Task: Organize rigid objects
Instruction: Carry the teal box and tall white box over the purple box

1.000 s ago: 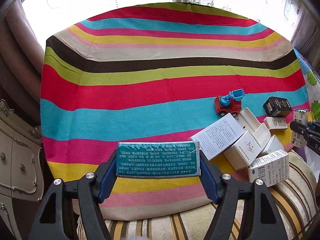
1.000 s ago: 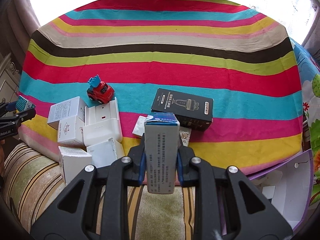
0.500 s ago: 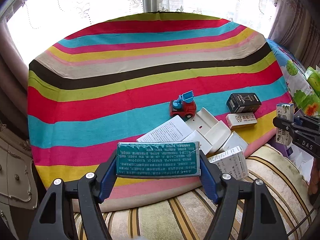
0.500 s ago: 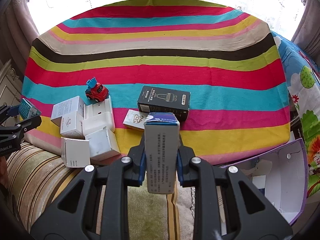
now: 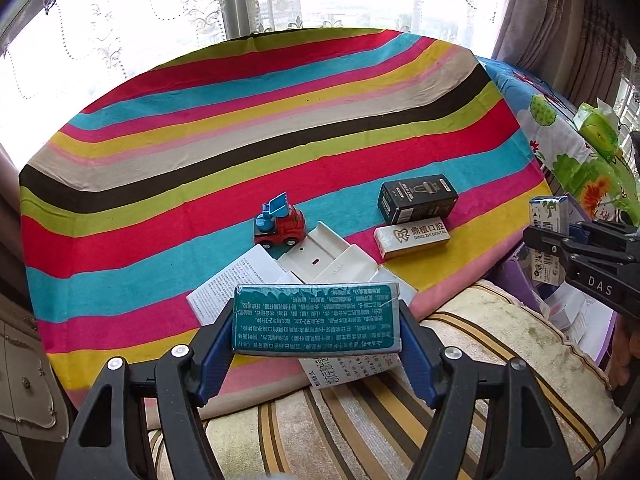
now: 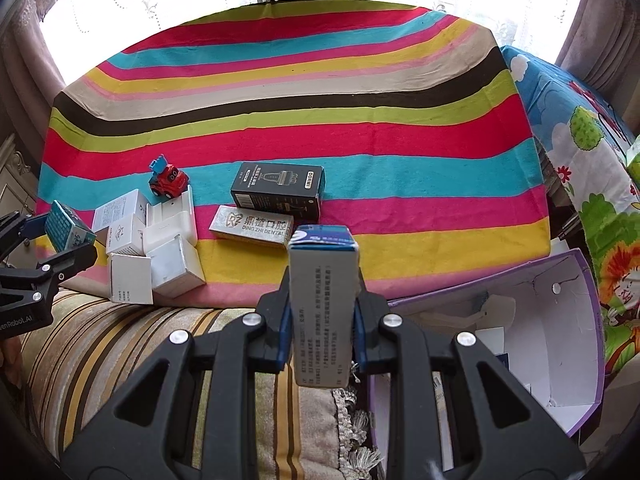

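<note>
I hold one carton in each tool. My left gripper (image 5: 316, 326) is clamped across the short ends of a flat teal cardboard box with white print (image 5: 316, 322); my right gripper (image 6: 322, 322) is clamped on the sides of a tall grey-white carton with a blue top (image 6: 322, 308).

Over the last second both views swing rightward and pull back from the striped multicoloured cloth (image 5: 240, 128). The open purple-edged white storage box (image 6: 540, 320), at the cloth's near right edge, now fills far more of the right view, and my right carton hangs just left of its opening. In the left view the right tool now shows clearly at the right edge, above that box.

I judge this as the carry phase: both cartons are lifted clear and heading for the storage box. Still loose on the cloth are the red toy truck with a blue scoop (image 5: 280, 226), the black rectangular carton (image 5: 418, 196), the silver-white dental carton (image 5: 412, 236) and the cluster of white cartons (image 6: 148, 248).
</note>
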Demonstrator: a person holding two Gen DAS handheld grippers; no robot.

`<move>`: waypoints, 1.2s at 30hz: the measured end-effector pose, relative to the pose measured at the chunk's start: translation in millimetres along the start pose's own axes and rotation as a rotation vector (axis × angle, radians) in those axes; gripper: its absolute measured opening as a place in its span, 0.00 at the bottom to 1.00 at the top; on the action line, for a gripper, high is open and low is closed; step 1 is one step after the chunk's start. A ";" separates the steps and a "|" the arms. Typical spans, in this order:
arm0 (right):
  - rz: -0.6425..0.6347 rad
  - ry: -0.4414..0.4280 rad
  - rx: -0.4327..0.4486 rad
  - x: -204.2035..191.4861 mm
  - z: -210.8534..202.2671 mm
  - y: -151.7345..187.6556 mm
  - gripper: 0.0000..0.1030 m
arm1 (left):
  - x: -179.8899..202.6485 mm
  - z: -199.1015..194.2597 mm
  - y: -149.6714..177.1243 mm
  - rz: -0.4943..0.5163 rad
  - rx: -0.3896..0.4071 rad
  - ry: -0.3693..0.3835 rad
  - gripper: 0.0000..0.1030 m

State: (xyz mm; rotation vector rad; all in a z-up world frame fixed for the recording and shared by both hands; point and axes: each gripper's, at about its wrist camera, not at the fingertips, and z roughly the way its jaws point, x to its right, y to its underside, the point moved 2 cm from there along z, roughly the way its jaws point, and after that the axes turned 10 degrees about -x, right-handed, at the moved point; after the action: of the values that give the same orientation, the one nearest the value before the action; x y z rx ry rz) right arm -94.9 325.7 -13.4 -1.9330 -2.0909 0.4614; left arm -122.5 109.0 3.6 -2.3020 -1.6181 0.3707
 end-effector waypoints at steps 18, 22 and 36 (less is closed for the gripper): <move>0.091 0.036 -0.009 54.2 -12.1 29.4 0.27 | 64.7 -2.7 -11.6 0.121 -0.002 0.032 0.71; 0.113 0.046 -0.010 66.7 -14.0 35.3 0.27 | 81.7 -1.7 -13.7 0.158 -0.007 0.038 0.71; 0.201 0.112 -0.022 123.3 -21.8 63.5 0.27 | 158.5 -1.1 -26.3 0.301 -0.017 0.151 0.71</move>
State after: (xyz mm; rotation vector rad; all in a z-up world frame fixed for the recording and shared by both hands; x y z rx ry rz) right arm -38.5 454.0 -22.0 -2.1402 -1.8508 0.3613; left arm -92.3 266.8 9.0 -2.5240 -1.2111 0.2419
